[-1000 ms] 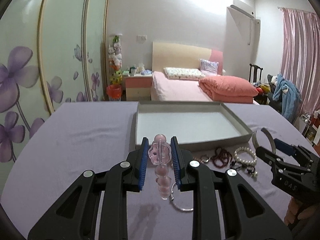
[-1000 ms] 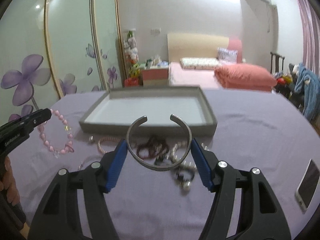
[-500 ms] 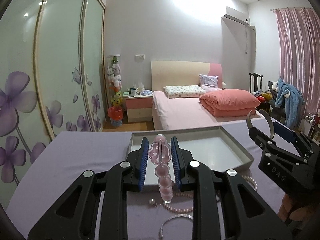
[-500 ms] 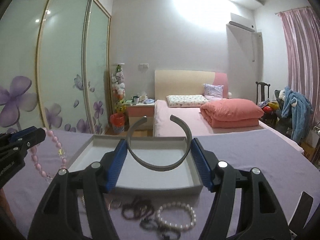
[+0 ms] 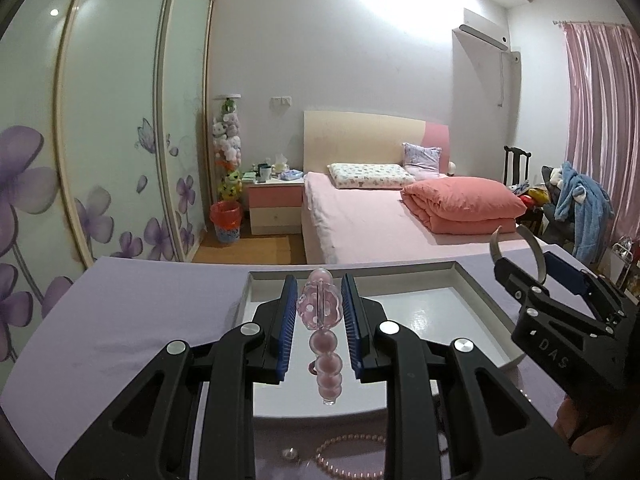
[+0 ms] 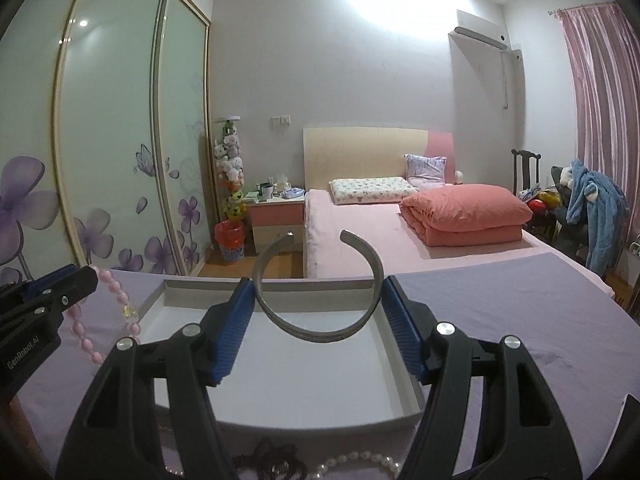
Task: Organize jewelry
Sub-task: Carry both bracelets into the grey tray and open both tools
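My left gripper [image 5: 319,300] is shut on a pink bead bracelet [image 5: 320,312], which hangs down over the near part of the grey tray [image 5: 476,276]. The bracelet also shows in the right wrist view [image 6: 120,300], beside the left gripper [image 6: 60,292]. My right gripper [image 6: 318,304] is shut on a silver open cuff bangle [image 6: 320,330] and holds it above the tray [image 6: 408,392]. The right gripper also shows in the left wrist view [image 5: 532,276], over the tray's right rim, with the bangle [image 5: 534,248].
The tray sits on a purple-covered table [image 6: 500,300]. A thin pink bead strand [image 5: 344,456] lies on the cloth near me, with a dark bead bracelet [image 6: 276,460] and a pearl bracelet [image 6: 360,462]. A bed [image 5: 380,216] stands beyond the table.
Both grippers have moved forward and up from the loose jewelry on the cloth to over the tray, each still holding its piece.
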{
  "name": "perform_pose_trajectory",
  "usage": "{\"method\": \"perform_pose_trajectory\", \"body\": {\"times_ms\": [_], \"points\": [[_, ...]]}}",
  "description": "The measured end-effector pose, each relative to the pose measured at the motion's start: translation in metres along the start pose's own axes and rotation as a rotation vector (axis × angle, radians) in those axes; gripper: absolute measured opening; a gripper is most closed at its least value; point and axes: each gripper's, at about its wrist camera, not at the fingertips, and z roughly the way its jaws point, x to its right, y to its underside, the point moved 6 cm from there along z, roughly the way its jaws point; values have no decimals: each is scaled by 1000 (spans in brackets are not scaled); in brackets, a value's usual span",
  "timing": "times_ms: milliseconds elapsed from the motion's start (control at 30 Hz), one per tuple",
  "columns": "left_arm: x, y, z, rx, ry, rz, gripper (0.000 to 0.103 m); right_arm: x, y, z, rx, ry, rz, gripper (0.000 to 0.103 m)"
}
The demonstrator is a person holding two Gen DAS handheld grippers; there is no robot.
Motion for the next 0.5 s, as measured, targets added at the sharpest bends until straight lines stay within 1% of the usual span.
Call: {"method": "perform_pose_trajectory", "body": {"times_ms": [167, 333, 500], "points": [[-2, 5, 24, -44, 27, -21, 24, -7, 10, 33, -82, -21, -12, 64], [-4, 10, 48, -94, 33, -39, 24, -15, 29, 67, -195, -50, -16, 64], [-4, 18, 60, -140, 44, -42, 24, -24, 51, 91, -310, -76, -22, 64]]}}
